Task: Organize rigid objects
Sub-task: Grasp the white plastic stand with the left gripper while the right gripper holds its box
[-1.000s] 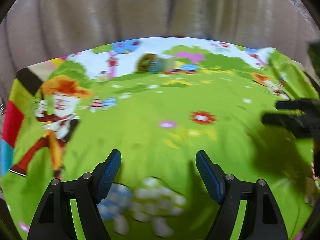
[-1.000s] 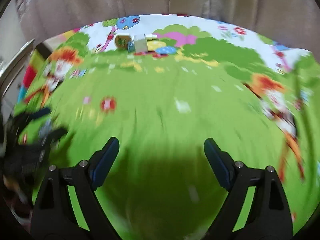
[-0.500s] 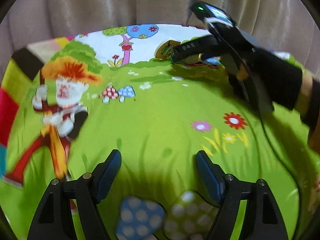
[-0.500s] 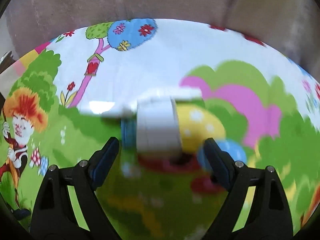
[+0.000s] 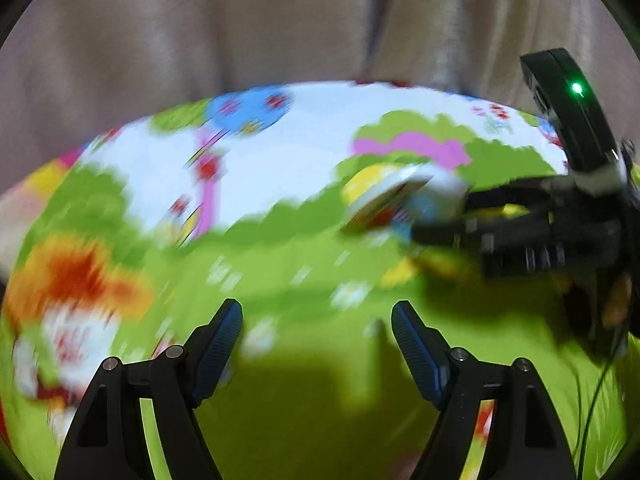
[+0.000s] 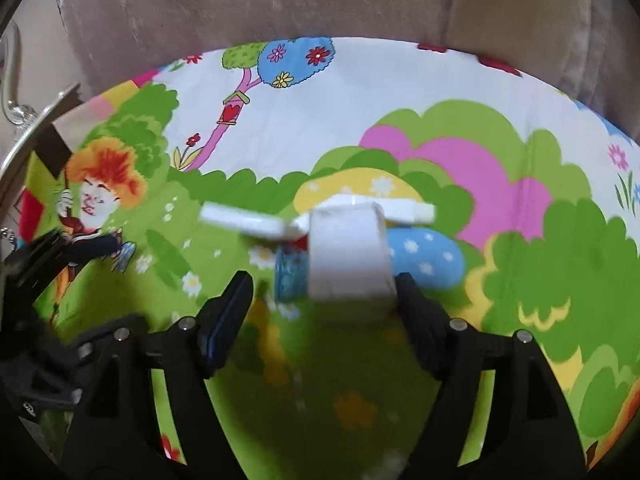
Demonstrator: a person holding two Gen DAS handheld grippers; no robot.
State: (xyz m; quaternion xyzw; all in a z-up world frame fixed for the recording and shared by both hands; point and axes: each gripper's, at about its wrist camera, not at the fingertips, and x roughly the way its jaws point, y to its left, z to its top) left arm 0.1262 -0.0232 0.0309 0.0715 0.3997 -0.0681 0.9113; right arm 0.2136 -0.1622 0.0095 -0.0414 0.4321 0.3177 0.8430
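A white box [image 6: 347, 258] with opened flaps and a blue patterned side stands on the cartoon-print cloth [image 6: 400, 92]. My right gripper [image 6: 322, 300] is open, its jaws wide on either side of the box; the box rests against the right finger, with a gap on the left. The left wrist view is blurred: the box [image 5: 404, 196] shows tilted at the right, with the right gripper [image 5: 436, 220] reaching it. My left gripper [image 5: 316, 336] is open and empty over the green part of the cloth [image 5: 280, 280].
A beige curtain [image 6: 320, 0] hangs behind the table's far edge. A metal rail and a glass [image 6: 16, 108] stand at the far left. A cable [image 5: 592, 400] runs down from the right gripper.
My right gripper has moved in on the white box, which now sits between its fingers. The left view has swung right and forward and now shows the box and right gripper closer.
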